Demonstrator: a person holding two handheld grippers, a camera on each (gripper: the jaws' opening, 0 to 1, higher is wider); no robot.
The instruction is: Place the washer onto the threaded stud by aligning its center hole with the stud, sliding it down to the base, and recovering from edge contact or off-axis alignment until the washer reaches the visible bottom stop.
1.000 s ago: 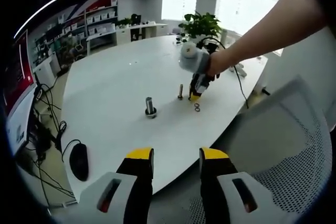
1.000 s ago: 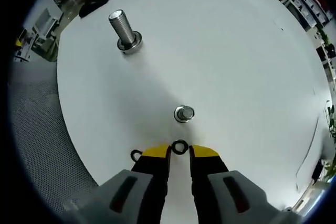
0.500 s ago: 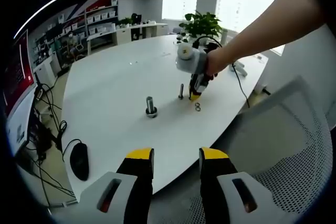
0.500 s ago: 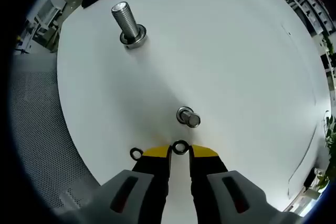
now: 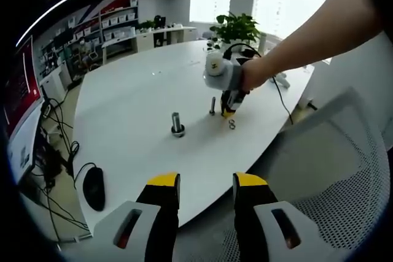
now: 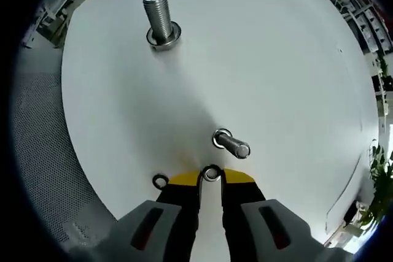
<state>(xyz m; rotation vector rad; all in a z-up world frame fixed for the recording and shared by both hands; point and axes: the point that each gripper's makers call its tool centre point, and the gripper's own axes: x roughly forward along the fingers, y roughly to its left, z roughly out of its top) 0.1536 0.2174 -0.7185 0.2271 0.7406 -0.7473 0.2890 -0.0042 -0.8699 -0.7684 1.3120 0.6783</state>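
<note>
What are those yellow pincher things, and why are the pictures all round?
A person holds a pinching tool in each hand, and each tool carries a wide, round camera. The left gripper view looks across a white table from its edge; the left gripper is open and holds nothing. In it you see the person's arm working the right gripper. The right gripper view looks down past that gripper, which pinches a small ring called a washer. Nearby stand a thin threaded stud and a bigger bolt. A spare washer lies on the table.
</note>
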